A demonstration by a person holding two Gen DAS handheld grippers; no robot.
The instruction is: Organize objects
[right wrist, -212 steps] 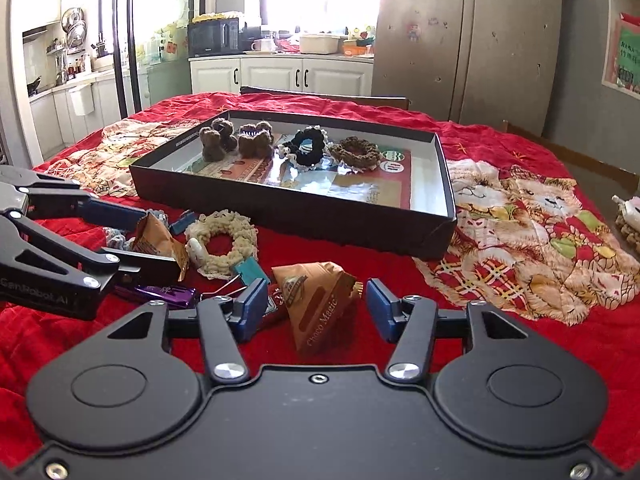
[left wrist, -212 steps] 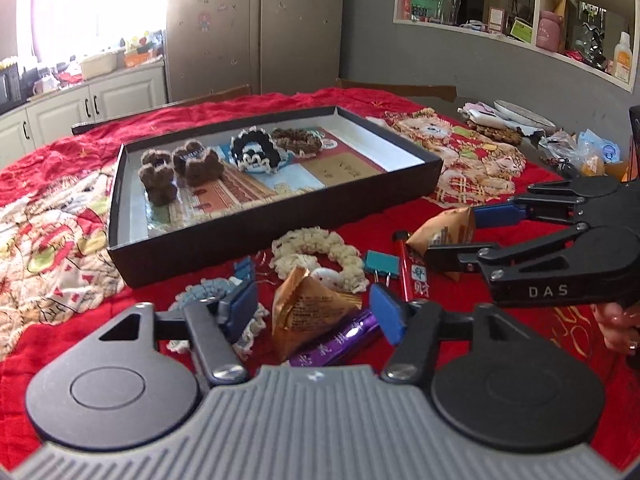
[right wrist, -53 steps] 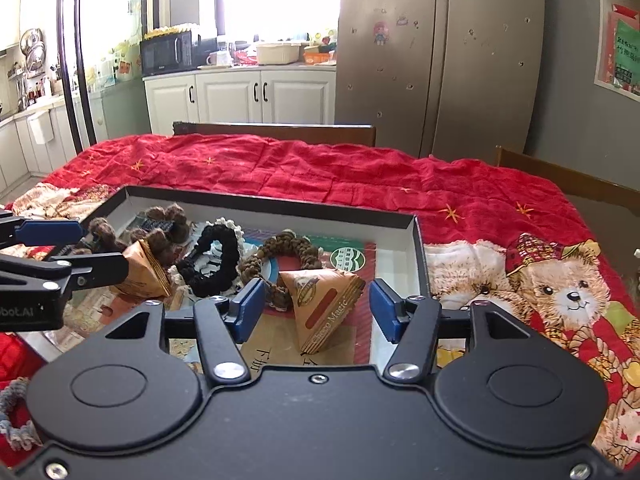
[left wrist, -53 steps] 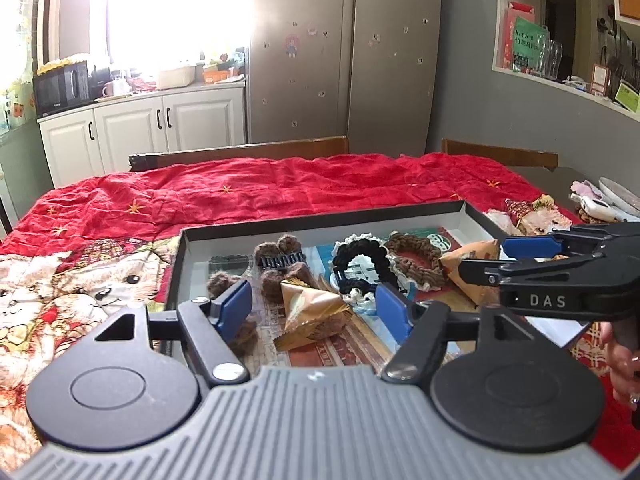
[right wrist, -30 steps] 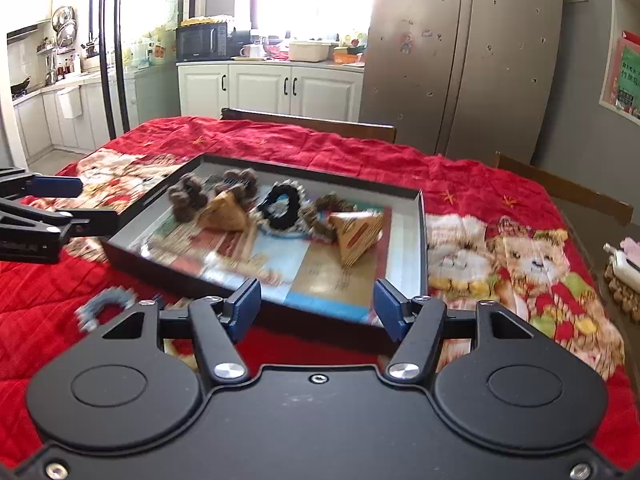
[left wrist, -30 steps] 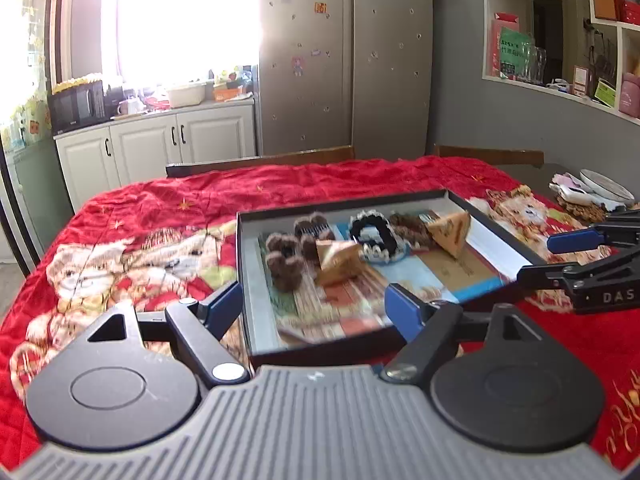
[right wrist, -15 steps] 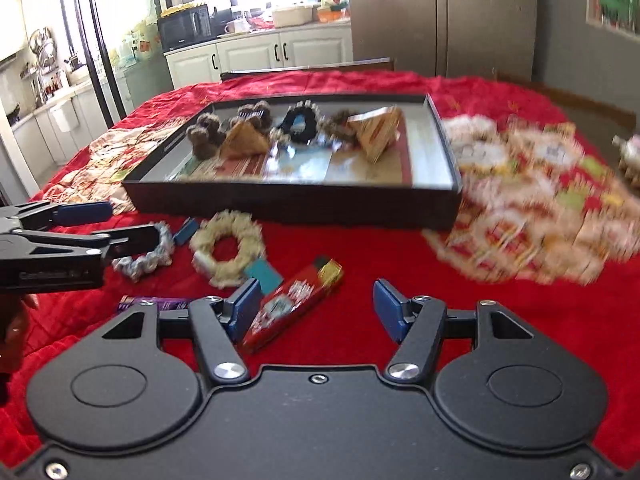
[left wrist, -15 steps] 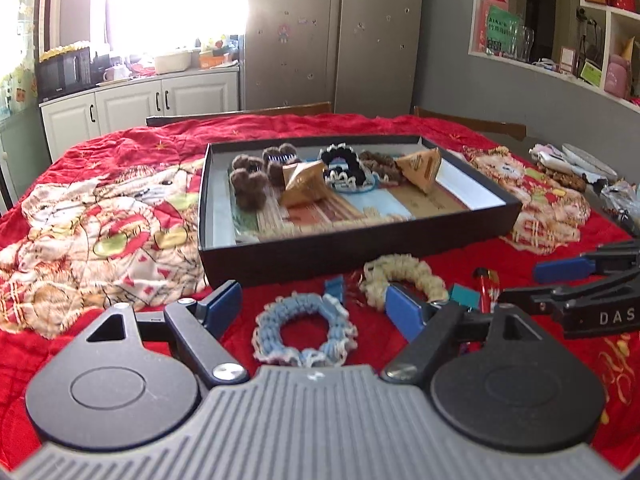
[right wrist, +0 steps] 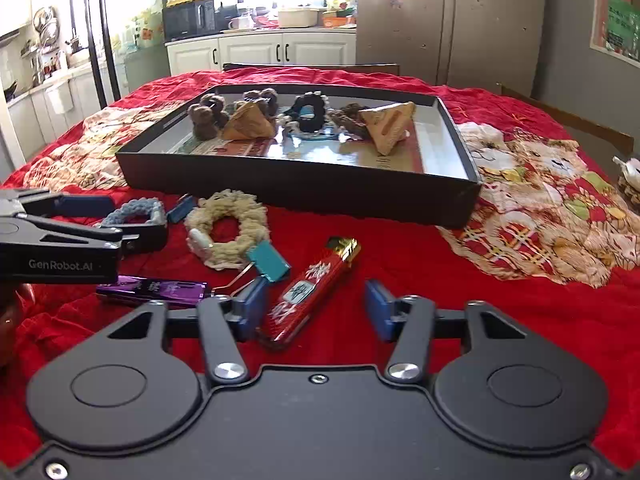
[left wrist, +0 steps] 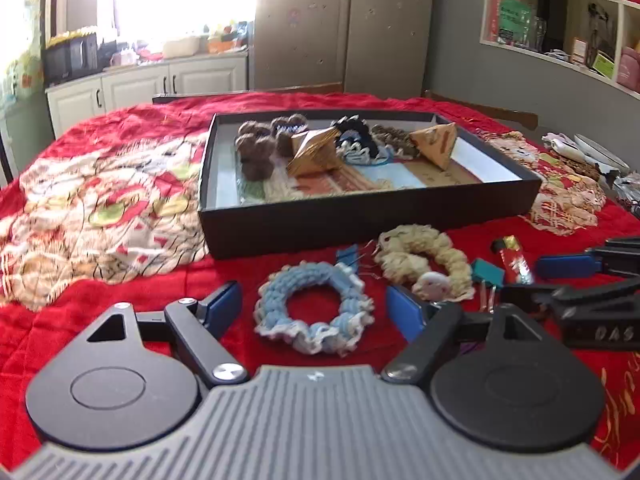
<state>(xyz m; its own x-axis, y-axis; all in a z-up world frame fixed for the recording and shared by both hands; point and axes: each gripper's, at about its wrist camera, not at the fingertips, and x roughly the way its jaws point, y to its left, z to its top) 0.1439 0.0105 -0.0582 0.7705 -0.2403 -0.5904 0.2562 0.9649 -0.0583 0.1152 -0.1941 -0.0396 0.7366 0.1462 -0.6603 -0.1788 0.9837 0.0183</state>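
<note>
Done: scrunchies and two snack packets (left wrist: 314, 152) are lying in the box (left wrist: 360, 216).
Left: blue scrunchie (left wrist: 316, 308), cream scrunchie (right wrist: 228, 232), red packet (right wrist: 308, 292), purple bar (right wrist: 156, 290), clips are waiting.
Left gripper (left wrist: 314, 306): jaws wide, framing blue scrunchie, not gripping.
Right gripper (right wrist: 316, 312): jaws have just been closing, red packet between, not pinching.

Bare red cloth (right wrist: 400, 248) right of red pack (right wrist: 308, 292); black tray (right wrist: 304, 188) blocks ahead.

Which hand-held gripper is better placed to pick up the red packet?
Right hand-held gripper: the red packet lies between its open fingers. The left hand-held gripper frames the blue scrunchie.
</note>
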